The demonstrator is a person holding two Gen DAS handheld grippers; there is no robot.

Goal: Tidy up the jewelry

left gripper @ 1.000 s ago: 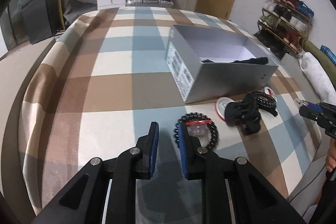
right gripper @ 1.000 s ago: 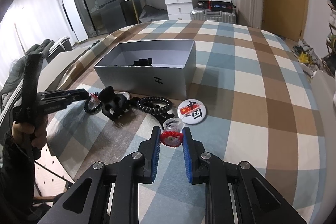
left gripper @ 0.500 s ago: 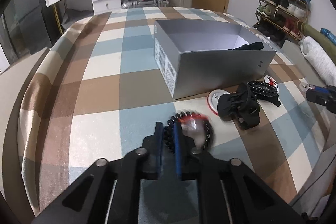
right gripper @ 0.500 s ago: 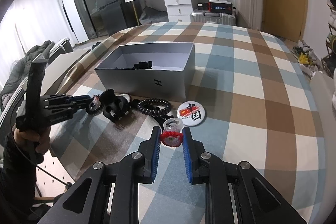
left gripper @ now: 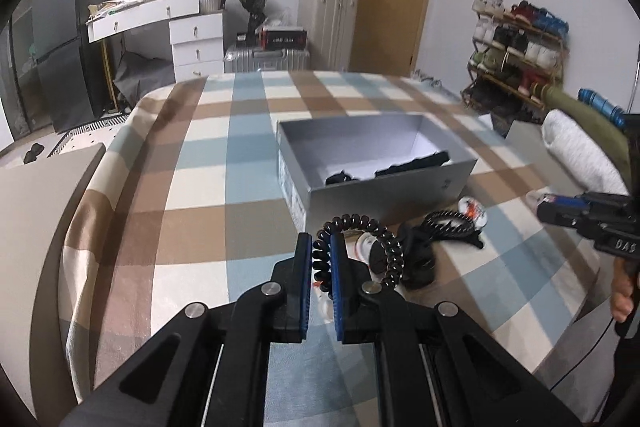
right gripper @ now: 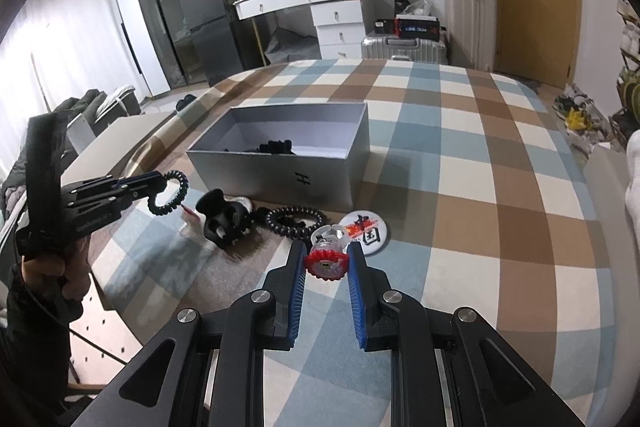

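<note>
- We see the left claw closed narrowly on a black spiral hair tie; in the right wrist view the same tie hangs lifted clear of the checked cloth.
- We find the right claw gripping a red-rimmed ring-shaped trinket between its blue pads, low over the cloth.
- The open grey box stands on the cloth-covered surface, with dark items lying inside; what they are we cannot tell.
- Just in front of the box lie a black claw hair clip, a second black spiral hair tie and a round badge with red characters; the clip touches the second tie.
- In the left wrist view the box sits beyond the held tie, and the clip lies to its right.
</note>
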